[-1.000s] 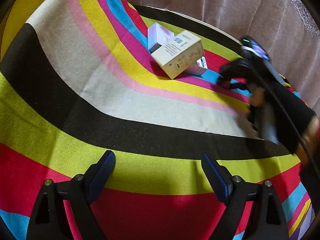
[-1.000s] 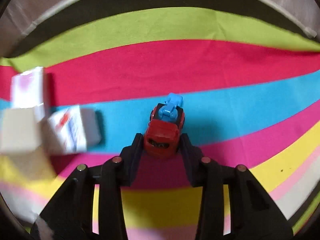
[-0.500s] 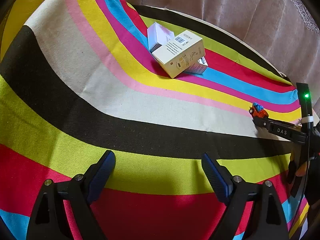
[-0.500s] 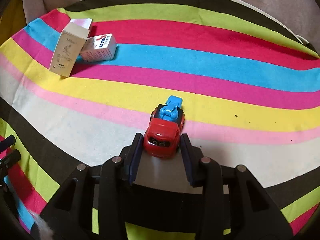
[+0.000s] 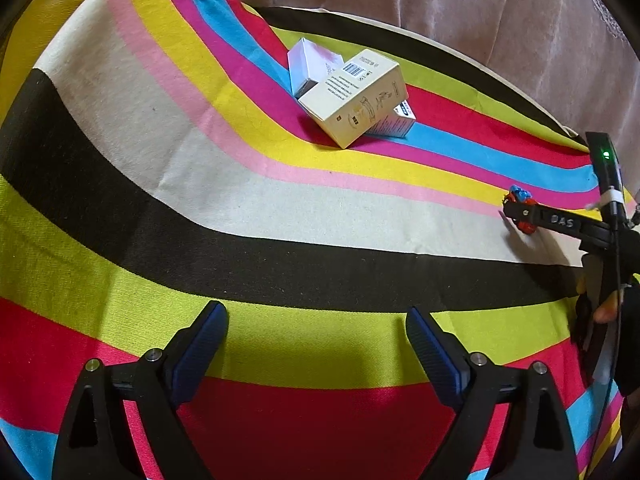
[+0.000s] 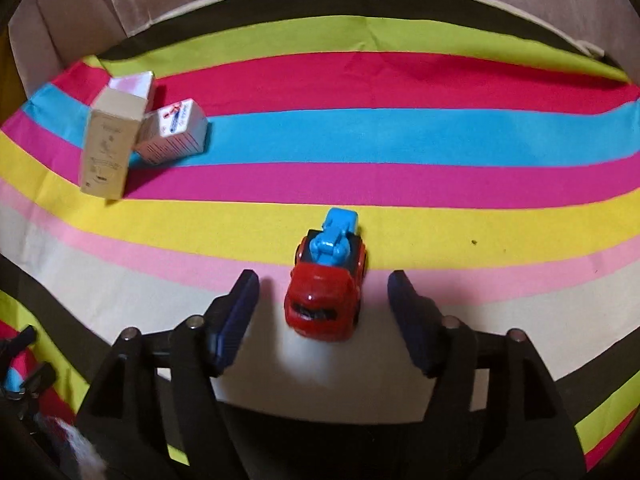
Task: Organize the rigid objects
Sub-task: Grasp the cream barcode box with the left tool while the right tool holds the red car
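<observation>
I count three boxes (image 6: 104,148) clustered, one toy car (image 6: 326,288) between my opening right tool (image 6: 322,314); left tool (image 5: 316,352) spread, empty.

Glossy plastic toy car (image 6: 325,280), matt woven striped cloth (image 5: 280,216), smooth cardboard boxes (image 5: 354,102), ribbed blue pads (image 6: 236,316)

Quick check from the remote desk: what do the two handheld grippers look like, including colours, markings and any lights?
Both are black plastic two-finger tools with silver screws at the pivots and ribbed dark-blue pads. The left gripper shows this up close, as does the right gripper. Seen from the side, the right one carries pale lettering on its finger, a green light on a black upright part, and a white band.
</observation>
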